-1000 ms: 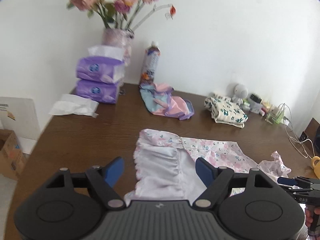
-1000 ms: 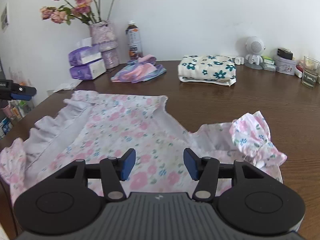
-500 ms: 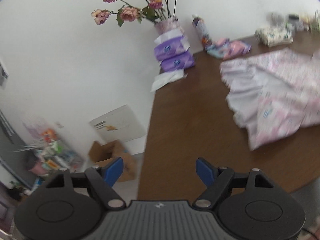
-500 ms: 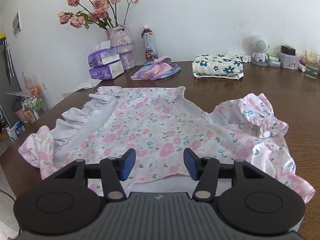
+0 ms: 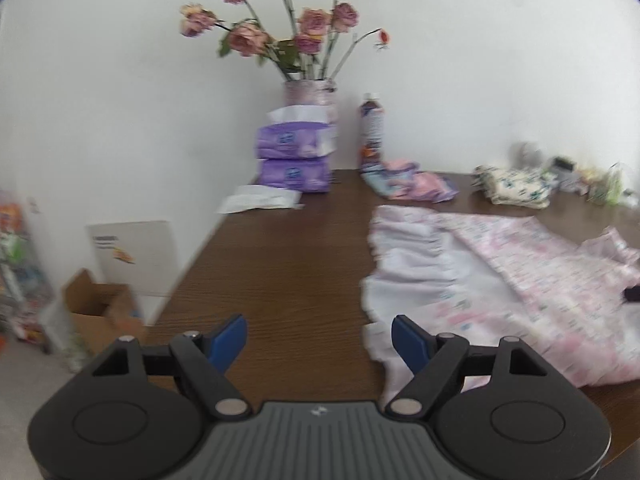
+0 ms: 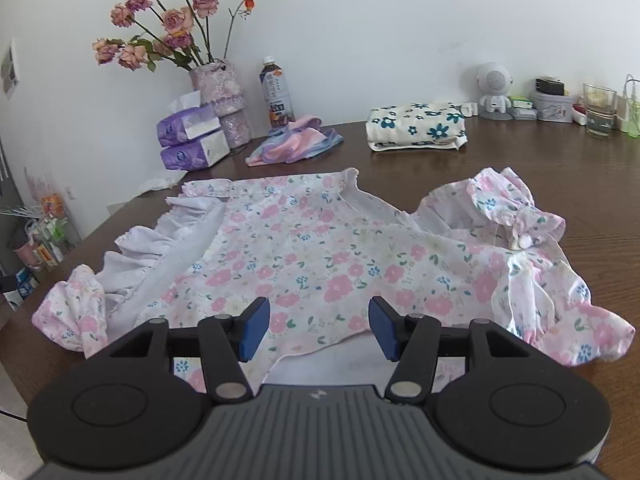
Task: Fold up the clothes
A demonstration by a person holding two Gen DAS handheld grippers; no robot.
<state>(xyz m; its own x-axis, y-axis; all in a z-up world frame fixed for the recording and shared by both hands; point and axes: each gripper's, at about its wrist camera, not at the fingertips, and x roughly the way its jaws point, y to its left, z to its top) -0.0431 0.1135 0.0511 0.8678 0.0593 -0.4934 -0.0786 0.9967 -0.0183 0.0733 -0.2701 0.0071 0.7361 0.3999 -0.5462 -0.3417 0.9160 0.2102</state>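
A pink floral dress (image 6: 320, 264) with a white ruffled hem lies spread flat on the brown wooden table (image 6: 580, 184). It also shows in the left wrist view (image 5: 500, 280), to the right. My right gripper (image 6: 319, 328) is open and empty, just above the dress's near edge. My left gripper (image 5: 319, 340) is open and empty, above bare table (image 5: 280, 280) just left of the dress's hem corner. A folded white cloth with teal flowers (image 6: 416, 126) and a crumpled pastel garment (image 6: 294, 146) lie at the back.
At the back left stand a vase of pink roses (image 6: 222, 104), two purple tissue packs (image 6: 192, 140), a drink bottle (image 6: 276, 96) and a white wrapper (image 5: 260, 198). At the back right are a small robot figure (image 6: 496, 88), a glass (image 6: 598, 108) and clutter. A cardboard box (image 5: 100, 312) sits on the floor, left.
The left gripper has swung back from the table's left side to face the dress's hem again. The right gripper has drawn back towards the near edge; the dress lies flatter and more spread.
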